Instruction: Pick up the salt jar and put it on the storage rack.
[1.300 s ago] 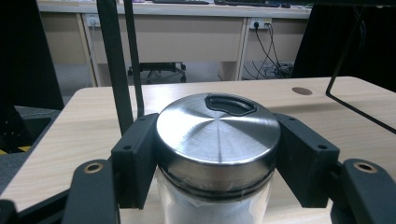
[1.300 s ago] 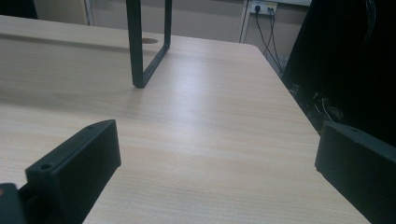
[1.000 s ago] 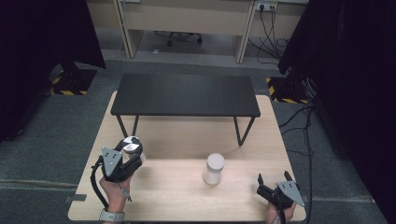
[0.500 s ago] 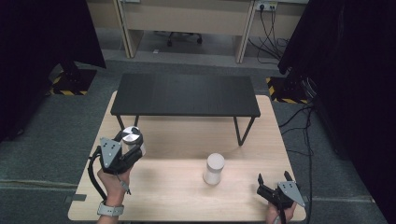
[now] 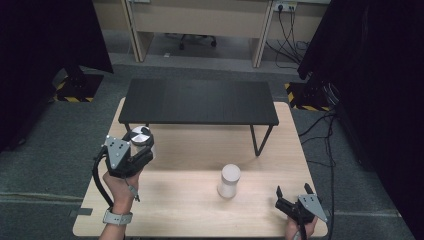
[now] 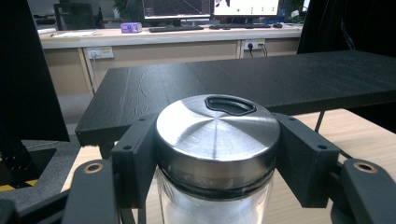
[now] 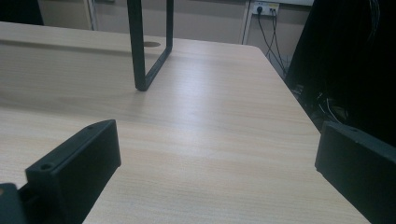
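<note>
My left gripper (image 5: pixel 141 145) is shut on a glass jar with a silver metal lid (image 5: pixel 140 137), held up above the wooden table's left side. In the left gripper view the jar's lid (image 6: pixel 217 136) sits between the two black jaws, which press on its sides; the black raised shelf (image 6: pixel 243 86) lies just beyond it. A second jar, white with a pale top (image 5: pixel 229 180), stands upright on the table near the middle. My right gripper (image 5: pixel 294 192) rests at the front right corner, open, with bare table (image 7: pixel 196 140) between its jaws.
The black shelf (image 5: pixel 199 101) on thin metal legs spans the back half of the wooden table (image 5: pixel 190 210). One shelf leg (image 7: pixel 148 44) stands ahead of the right gripper. Grey carpet surrounds the table, with black curtains and cables at the right.
My left gripper has risen with the silver-lidded jar and shifted a little toward the shelf. The white jar and the right gripper have stayed put.
</note>
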A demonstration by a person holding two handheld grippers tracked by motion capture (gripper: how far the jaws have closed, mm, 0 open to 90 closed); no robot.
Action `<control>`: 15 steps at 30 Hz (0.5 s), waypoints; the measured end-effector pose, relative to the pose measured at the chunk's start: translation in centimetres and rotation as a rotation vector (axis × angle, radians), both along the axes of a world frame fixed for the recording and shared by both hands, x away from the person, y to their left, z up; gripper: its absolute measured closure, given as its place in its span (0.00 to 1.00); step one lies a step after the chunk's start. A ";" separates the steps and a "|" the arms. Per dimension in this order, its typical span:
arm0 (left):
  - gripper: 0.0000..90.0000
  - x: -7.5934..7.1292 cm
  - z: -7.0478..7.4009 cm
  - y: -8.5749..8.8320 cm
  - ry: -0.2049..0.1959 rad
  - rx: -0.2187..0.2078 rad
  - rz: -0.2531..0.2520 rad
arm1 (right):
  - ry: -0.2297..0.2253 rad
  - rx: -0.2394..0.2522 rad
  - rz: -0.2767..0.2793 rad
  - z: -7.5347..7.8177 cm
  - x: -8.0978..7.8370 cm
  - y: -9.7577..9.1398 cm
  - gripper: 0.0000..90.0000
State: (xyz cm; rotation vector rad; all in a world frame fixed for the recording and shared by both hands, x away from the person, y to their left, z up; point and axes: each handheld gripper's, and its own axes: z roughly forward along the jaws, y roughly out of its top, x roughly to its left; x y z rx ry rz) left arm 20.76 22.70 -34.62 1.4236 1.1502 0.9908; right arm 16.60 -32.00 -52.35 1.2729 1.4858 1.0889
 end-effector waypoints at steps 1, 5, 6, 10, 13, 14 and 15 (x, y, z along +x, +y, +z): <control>0.38 0.1 0.1 0.0 0.001 -0.003 -0.002 | -0.001 0.002 0.000 0.0 0.0 0.0 0.00; 0.38 0.5 0.7 -0.2 0.000 0.000 -0.002 | -0.003 0.005 -0.001 0.0 0.0 0.0 0.00; 0.38 0.5 0.8 -0.2 0.001 0.000 -0.003 | -0.003 0.004 -0.001 0.0 0.0 0.0 0.00; 0.38 0.9 1.2 -0.4 -0.001 0.003 -0.002 | -0.004 -0.001 -0.002 -0.1 0.0 0.1 0.00; 0.38 1.1 1.5 -0.4 -0.005 0.003 -0.004 | -0.004 -0.002 -0.003 -0.1 0.0 0.1 0.00; 0.38 1.2 1.6 -0.4 -0.006 0.002 -0.005 | -0.005 -0.002 -0.004 -0.1 0.0 0.1 0.00; 0.38 1.3 1.7 -0.4 -0.007 0.000 -0.006 | -0.004 -0.001 -0.004 -0.1 0.0 0.1 0.00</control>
